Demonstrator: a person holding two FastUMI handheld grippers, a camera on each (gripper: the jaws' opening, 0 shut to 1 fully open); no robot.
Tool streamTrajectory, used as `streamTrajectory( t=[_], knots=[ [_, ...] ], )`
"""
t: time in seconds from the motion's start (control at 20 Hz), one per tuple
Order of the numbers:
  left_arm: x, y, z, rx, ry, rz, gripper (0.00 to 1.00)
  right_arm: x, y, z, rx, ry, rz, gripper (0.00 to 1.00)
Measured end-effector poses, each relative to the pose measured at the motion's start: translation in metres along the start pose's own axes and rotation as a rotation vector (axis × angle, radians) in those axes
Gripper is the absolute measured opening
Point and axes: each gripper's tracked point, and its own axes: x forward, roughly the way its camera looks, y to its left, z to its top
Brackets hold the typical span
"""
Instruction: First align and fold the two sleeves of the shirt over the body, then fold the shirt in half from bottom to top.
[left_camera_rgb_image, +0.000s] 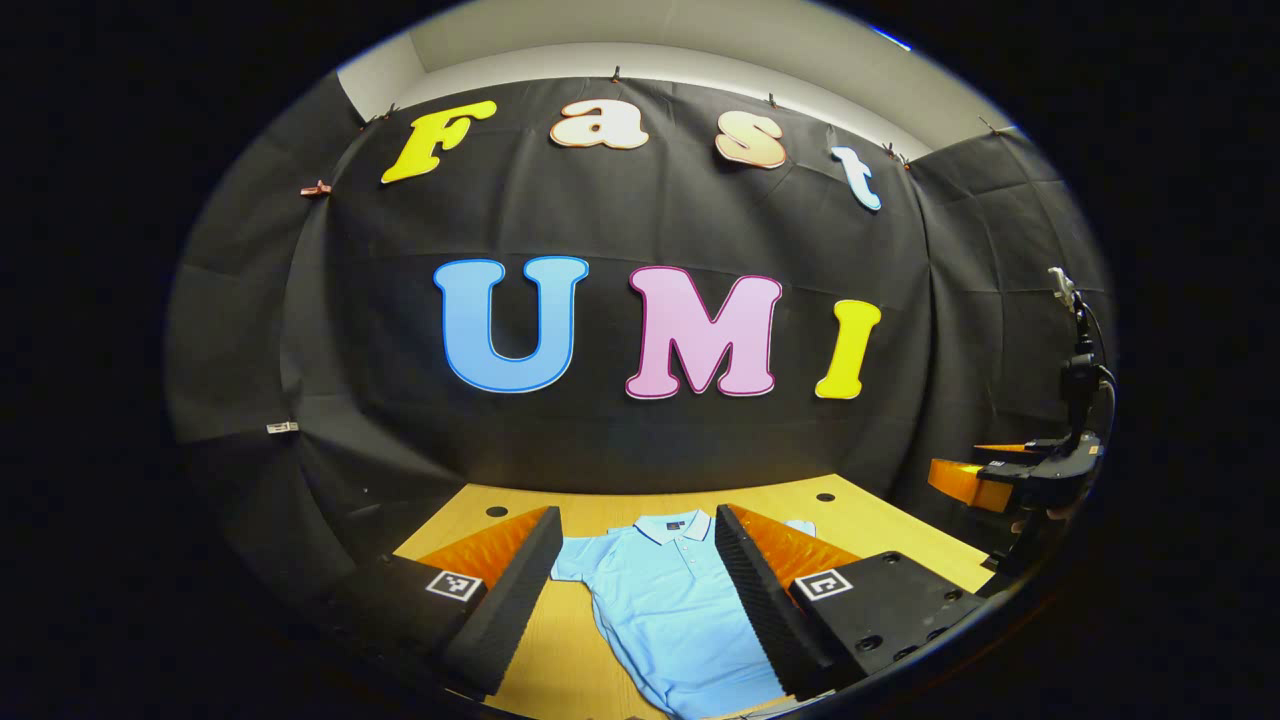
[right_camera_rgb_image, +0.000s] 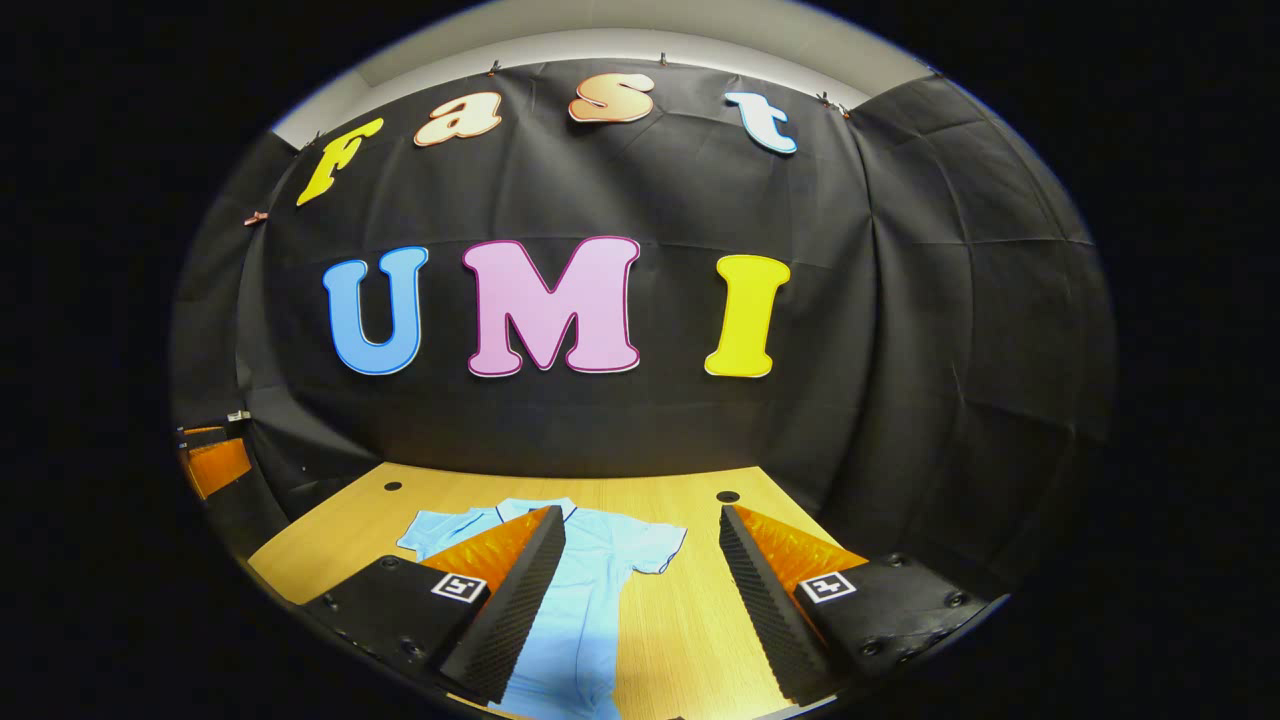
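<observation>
A light blue polo shirt (left_camera_rgb_image: 665, 610) lies flat on the wooden table (left_camera_rgb_image: 560, 640), collar at the far end and short sleeves spread out. My left gripper (left_camera_rgb_image: 638, 512) hangs open above the shirt's body, with the fabric showing between its two fingers and nothing held. In the right gripper view the shirt (right_camera_rgb_image: 590, 600) lies left of centre, one sleeve (right_camera_rgb_image: 650, 545) reaching out over the table (right_camera_rgb_image: 690, 620). My right gripper (right_camera_rgb_image: 640, 511) is open and holds nothing; its left finger is over the shirt and its right finger over bare wood.
The other gripper (left_camera_rgb_image: 955, 478), held by a hand, shows at the right edge of the left gripper view. Two round holes (left_camera_rgb_image: 497, 511) (left_camera_rgb_image: 825, 496) sit near the table's far edge. The booth's black cloth wall closes off the back and the sides.
</observation>
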Motion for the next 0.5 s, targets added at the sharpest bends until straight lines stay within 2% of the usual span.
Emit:
streamTrajectory(
  t=[0.3,0.5],
  knots=[
    [0.005,-0.002,-0.004,0.003,0.013,0.006,0.98,0.015,-0.002,-0.008,0.008,0.031,0.009,0.97],
    [0.01,0.005,-0.009,0.007,0.026,0.04,0.98,0.036,-0.011,-0.023,-0.007,0.09,0.004,0.97]
  ],
)
